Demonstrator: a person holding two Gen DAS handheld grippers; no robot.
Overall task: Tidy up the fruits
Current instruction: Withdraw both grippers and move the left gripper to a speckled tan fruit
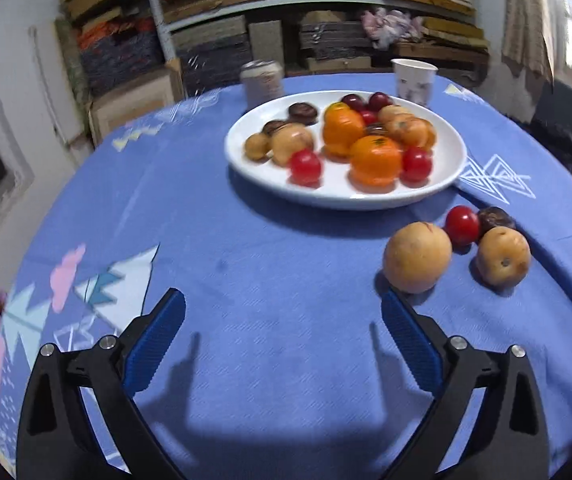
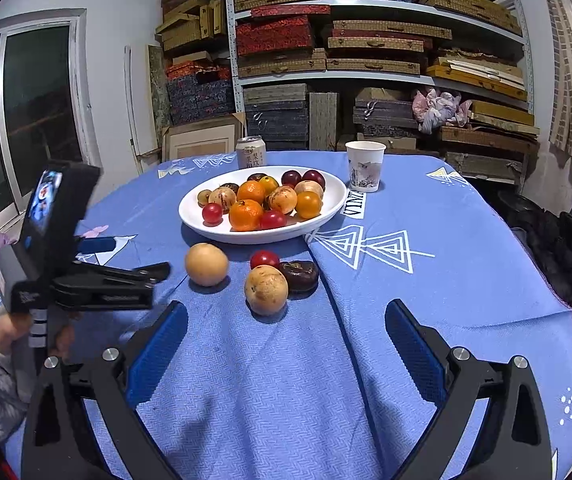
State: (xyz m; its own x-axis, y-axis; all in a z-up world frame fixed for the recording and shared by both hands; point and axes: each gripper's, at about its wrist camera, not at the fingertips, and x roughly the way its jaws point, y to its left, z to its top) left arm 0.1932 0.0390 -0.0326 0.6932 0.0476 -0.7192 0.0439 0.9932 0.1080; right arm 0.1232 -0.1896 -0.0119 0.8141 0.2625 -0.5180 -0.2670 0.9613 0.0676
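A white plate (image 2: pixel 327 208) is sitting near the middle of the blue tablecloth (image 2: pixel 445 280), carrying mandarins (image 2: pixel 246 214), cherry tomatoes (image 2: pixel 273 220), tan round fruits (image 2: pixel 282 199), dark red plums (image 2: pixel 313 178) and dark brown fruits. Four fruits are lying loose on the cloth just in front of it: a large tan fruit (image 2: pixel 206 264) standing apart to the left, and a cluster of a cherry tomato (image 2: pixel 264 259), a dark brown fruit (image 2: pixel 298 276) and a speckled tan fruit (image 2: pixel 266 290), touching one another. The left gripper (image 1: pixel 284 314) is hovering with its blue-padded jaws spread wide and holding nothing, its right pad just beside the large tan fruit. The right gripper (image 2: pixel 286 320) is likewise gaping wide and empty, the speckled fruit lying just ahead between its fingers. Behind the plate, a drinks can (image 2: pixel 250 152) and a paper cup (image 2: pixel 364 166) are standing upright. A folded ridge of cloth is running from the plate's right edge toward the right gripper. Shelves of boxes (image 2: pixel 365 40) are filling the back wall.
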